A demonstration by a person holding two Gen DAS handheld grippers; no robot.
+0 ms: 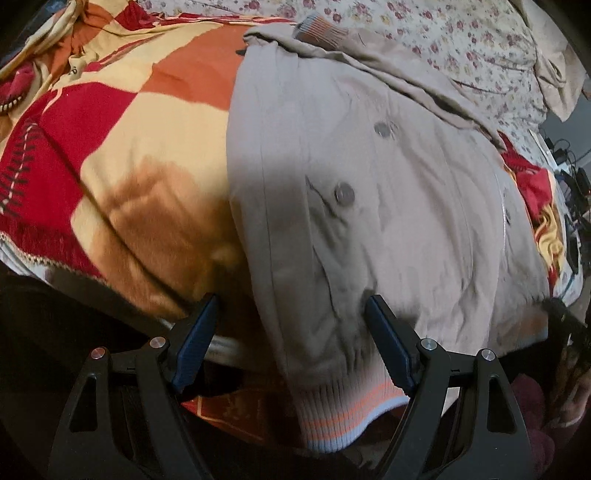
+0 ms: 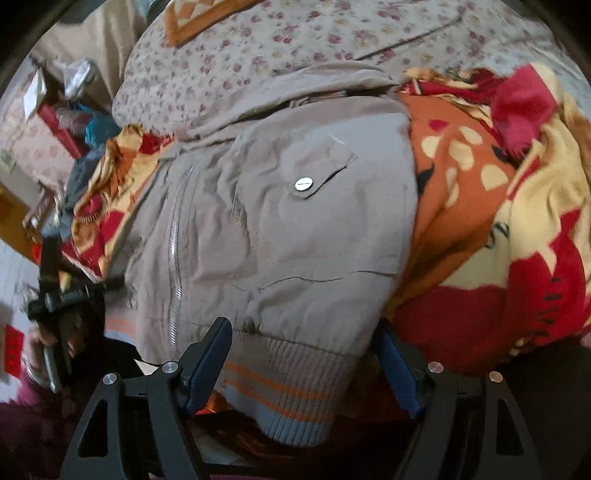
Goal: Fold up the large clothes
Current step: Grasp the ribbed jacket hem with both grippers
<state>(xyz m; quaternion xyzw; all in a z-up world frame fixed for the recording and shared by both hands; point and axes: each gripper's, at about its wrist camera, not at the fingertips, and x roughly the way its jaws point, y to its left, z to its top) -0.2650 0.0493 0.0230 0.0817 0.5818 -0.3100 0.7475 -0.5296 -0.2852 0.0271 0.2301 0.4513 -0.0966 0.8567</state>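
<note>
We record a beige jacket (image 1: 369, 206) lying front-up on the bed, spread over a red, orange and cream blanket (image 1: 110, 147), with a flowered sheet (image 1: 443, 33) beyond its far end. The jacket's ribbed hem (image 1: 343, 413), grey-white with orange stripes, hangs over the near edge of the bed. A sleeve with a striped cuff (image 1: 321, 31) is laid across the far part of the jacket. The left gripper (image 1: 291, 321) has its jaws wide apart, straddling the left corner of the hem and holding nothing. The right gripper (image 2: 303, 343) is likewise spread wide, its jaws either side of the hem's right corner (image 2: 295, 387), also not closed on cloth. Seen from the right, the zipper (image 2: 177, 251) runs up from the hem, left of a pocket snap (image 2: 303, 183). We judge the jacket soft, padded and fairly bulky, light enough to lift but likely to sag and slide between holds. The ribbed hem looks thick and grippy, so we would pinch there, one corner per gripper, catching both layers. The smooth shell cloth near the zipper may slip; metal snaps (image 1: 344, 194) should be kept out of the jaws.
</note>
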